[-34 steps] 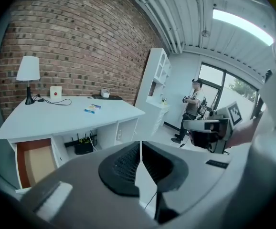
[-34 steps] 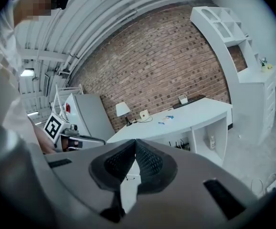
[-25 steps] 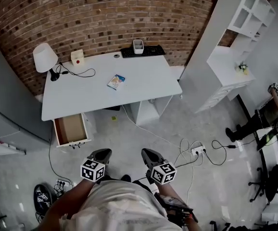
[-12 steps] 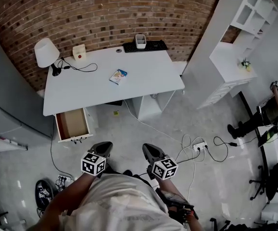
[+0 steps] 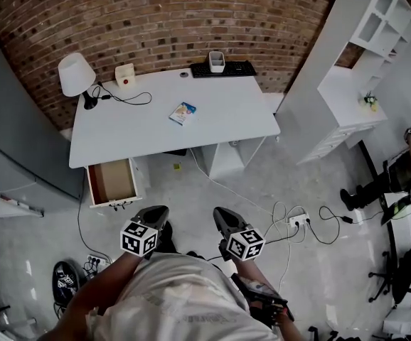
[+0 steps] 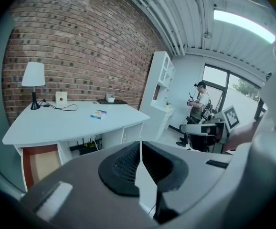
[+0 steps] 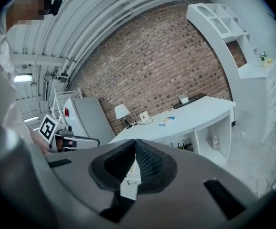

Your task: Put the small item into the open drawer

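Item count: one tabletop, carrying one lamp at 10 o'clock, one box with a red button, one keyboard, one cup and one small packet. One open drawer.

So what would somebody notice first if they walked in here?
Probably the big red brick wall at the back, with the white desk in front of it. A drawer hangs open under the desk's left end, and a small blue packet lies near the desk's middle.

shirt: pale, short-sleeved | left gripper, right gripper: grey shells, white cubes with black square markers | fingers: black, ribbed
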